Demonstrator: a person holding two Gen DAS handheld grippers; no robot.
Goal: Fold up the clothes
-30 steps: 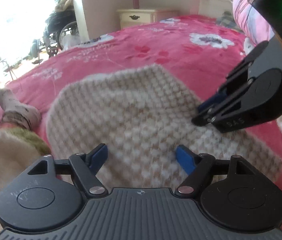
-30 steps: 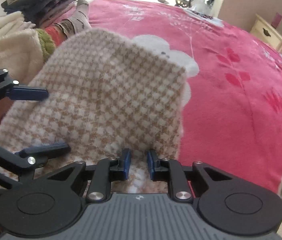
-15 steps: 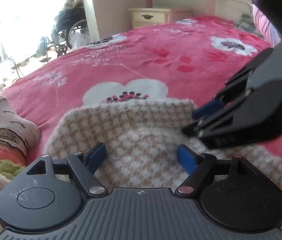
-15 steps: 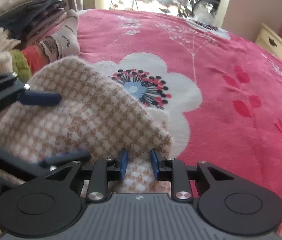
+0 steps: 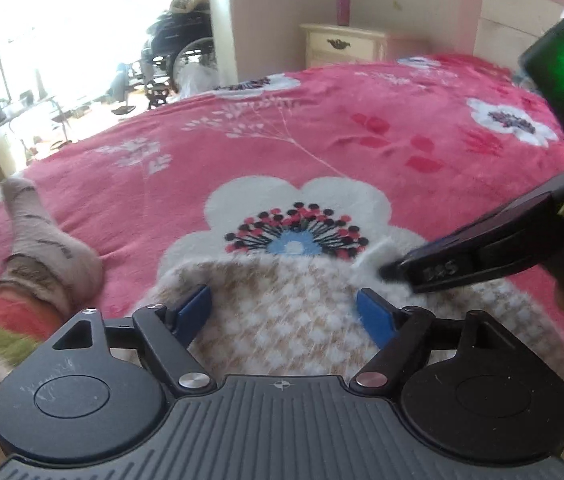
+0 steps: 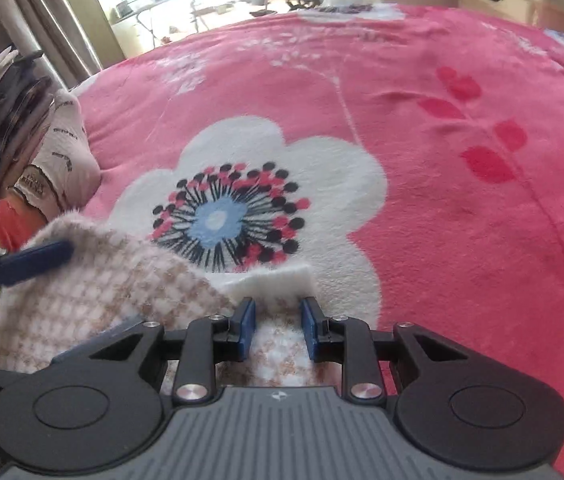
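We note the houndstooth fleece garment (image 6: 94,300) at the near edge of the pink floral blanket (image 6: 442,200). Left gripper (image 5: 284,312) spread wide, right gripper (image 6: 278,328) parted; neither clamps, so the fold may spring open.

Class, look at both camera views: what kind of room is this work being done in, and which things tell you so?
Most likely a bedroom in a home: a bed covered by a pink flowered blanket, a cream bedside cabinet by the wall, and a pile of clothes at the bed's edge.
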